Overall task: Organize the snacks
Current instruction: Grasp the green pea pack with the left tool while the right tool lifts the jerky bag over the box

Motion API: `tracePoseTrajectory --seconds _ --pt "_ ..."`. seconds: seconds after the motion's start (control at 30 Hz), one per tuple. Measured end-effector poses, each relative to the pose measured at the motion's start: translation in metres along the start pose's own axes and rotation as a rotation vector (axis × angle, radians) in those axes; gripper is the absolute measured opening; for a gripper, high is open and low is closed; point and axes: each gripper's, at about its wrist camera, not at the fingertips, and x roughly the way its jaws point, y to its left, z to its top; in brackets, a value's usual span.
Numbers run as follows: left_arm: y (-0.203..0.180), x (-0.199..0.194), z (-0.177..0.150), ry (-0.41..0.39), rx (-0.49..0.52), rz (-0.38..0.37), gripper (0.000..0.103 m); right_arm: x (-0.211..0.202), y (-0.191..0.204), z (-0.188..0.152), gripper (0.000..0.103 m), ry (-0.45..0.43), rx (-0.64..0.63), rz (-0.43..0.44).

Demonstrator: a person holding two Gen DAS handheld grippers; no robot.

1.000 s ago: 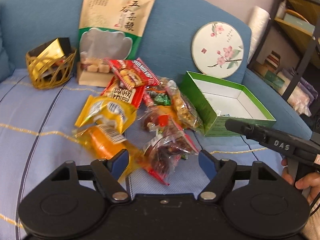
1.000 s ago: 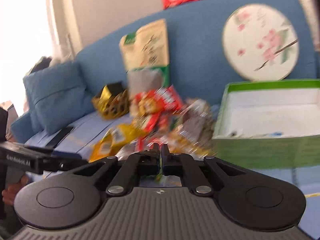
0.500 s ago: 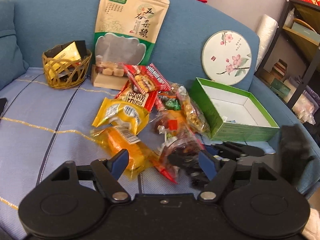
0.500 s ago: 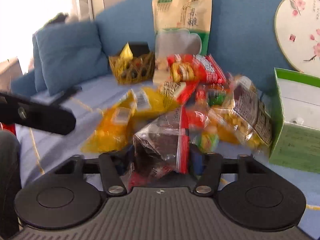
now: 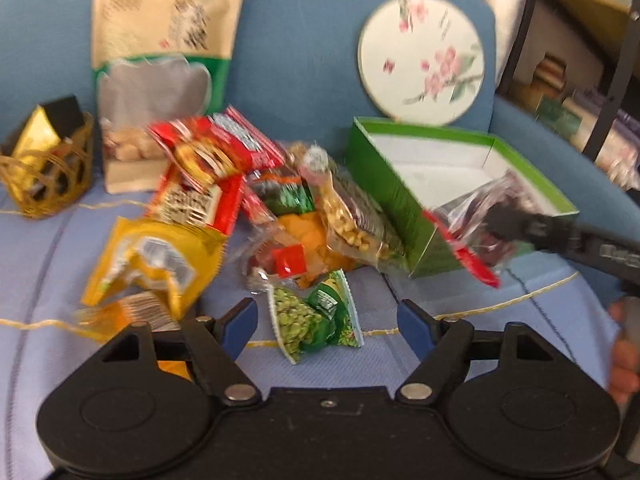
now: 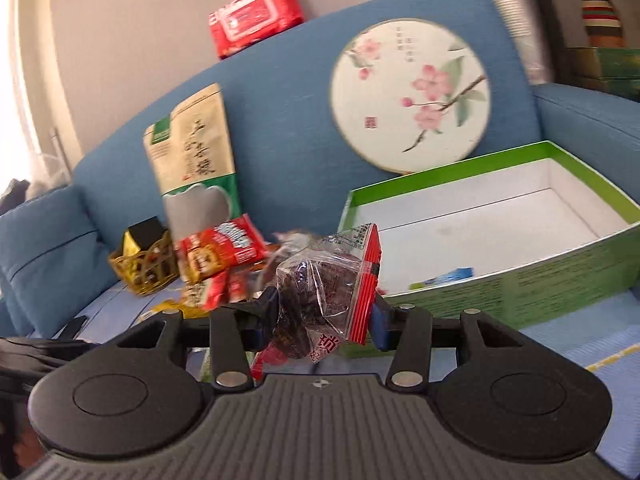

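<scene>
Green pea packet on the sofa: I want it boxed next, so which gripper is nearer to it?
Left. The left gripper is open with the green pea packet lying between its fingers; the right gripper holds a dark snack bag by the green box.

- sofa [image 6: 288, 128]: blue; seat paler blue with thin yellow lines
- box [image 6: 560, 276]: green outside, white inside
- round plate [image 6: 410, 96]: white, pink blossoms, green leaves
- clear packet [image 6: 320, 292]: dark brown contents, red edge strip
- small packet [image 5: 316, 316]: green, pea print
- tall pouch [image 5: 164, 40]: beige, green band
- basket [image 5: 44, 176]: gold
- claw pads [image 5: 240, 320]: blue on black
</scene>
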Motion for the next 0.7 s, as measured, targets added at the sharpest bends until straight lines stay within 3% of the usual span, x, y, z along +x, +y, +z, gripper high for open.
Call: tracePoseTrajectory --seconds 0.2,0.23,0.27,0.3,0.43,0.57,0.7 --pt "0.003 0.037 0.000 0.052 -0.014 0.060 0.103 0.011 0.008 -0.002 0.080 0.037 -0.052 -0.004" --pt "0.005 0.041 0.000 0.065 -0.012 0.058 0.085 0.012 0.010 -0.002 0.080 0.041 -0.058 -0.004" --pt "0.005 0.046 -0.001 0.088 0.000 0.044 0.049 0.011 0.009 -0.003 0.080 0.044 -0.061 -0.005" --pt "0.006 0.045 -0.002 0.076 0.000 0.037 0.053 0.012 0.009 -0.003 0.080 0.046 -0.063 -0.005" --pt "0.006 0.026 0.002 0.101 -0.018 -0.006 0.049 0.010 0.007 -0.003 0.080 0.031 -0.060 -0.011" --pt "-0.007 -0.003 0.019 0.034 0.016 -0.057 0.050 0.004 0.001 0.004 0.080 -0.029 -0.050 -0.040" --pt "-0.025 -0.011 0.048 -0.022 0.022 -0.099 0.051 0.000 -0.009 0.012 0.081 -0.102 -0.074 -0.127"
